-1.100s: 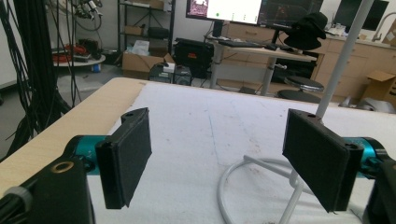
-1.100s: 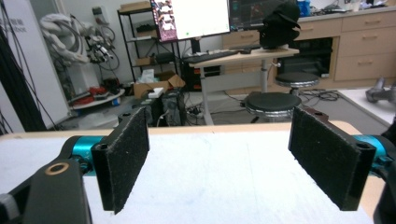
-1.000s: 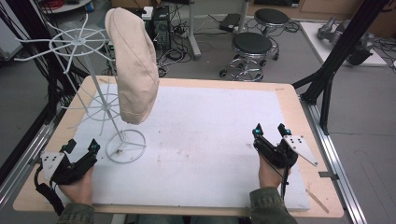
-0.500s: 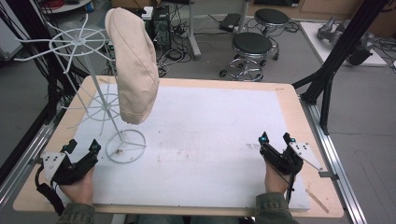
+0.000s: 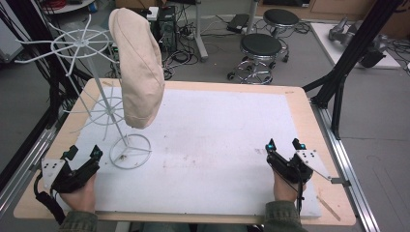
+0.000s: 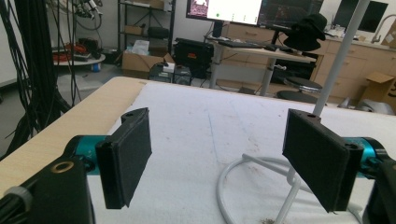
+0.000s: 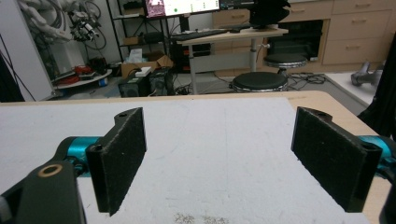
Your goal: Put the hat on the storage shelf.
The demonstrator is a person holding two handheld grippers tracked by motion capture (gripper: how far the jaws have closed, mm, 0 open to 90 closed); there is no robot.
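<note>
Tabletop (image 5: 217,125) carries the white rack (image 5: 104,106); beige hat (image 5: 138,67) hangs on it, above and ahead of the left gripper (image 5: 83,153). Rack base sits just beyond its spread, empty jaws. Right gripper (image 5: 285,144): jaws spread, empty, well apart from rack.

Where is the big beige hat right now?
In the high view the beige hat hangs on the white wire stand at the table's far left, above the white mat.
</note>
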